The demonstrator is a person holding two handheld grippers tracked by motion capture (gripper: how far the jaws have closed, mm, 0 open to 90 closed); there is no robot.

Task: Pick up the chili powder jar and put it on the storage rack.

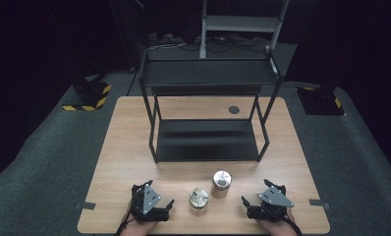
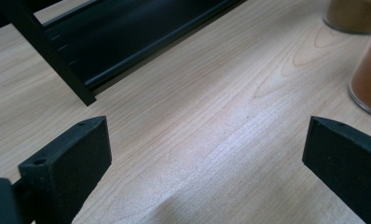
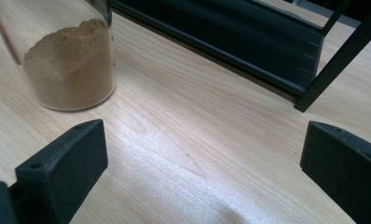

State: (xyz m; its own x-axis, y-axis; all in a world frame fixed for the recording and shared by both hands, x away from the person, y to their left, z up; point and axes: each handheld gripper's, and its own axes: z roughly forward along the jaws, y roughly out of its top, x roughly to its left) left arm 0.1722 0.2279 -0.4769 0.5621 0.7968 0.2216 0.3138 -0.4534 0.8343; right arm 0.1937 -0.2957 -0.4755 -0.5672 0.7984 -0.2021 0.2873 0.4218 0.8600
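High view: two spice jars point(image 1: 210, 189) between spread hand-held grippers point(image 1: 152, 204).

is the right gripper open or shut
Open: in the right gripper view the right gripper has its jaws wide apart, bare table between.

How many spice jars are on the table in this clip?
2. One jar stands near the front edge between the two grippers; the other jar stands behind it, nearer the black rack. None seems hidden.
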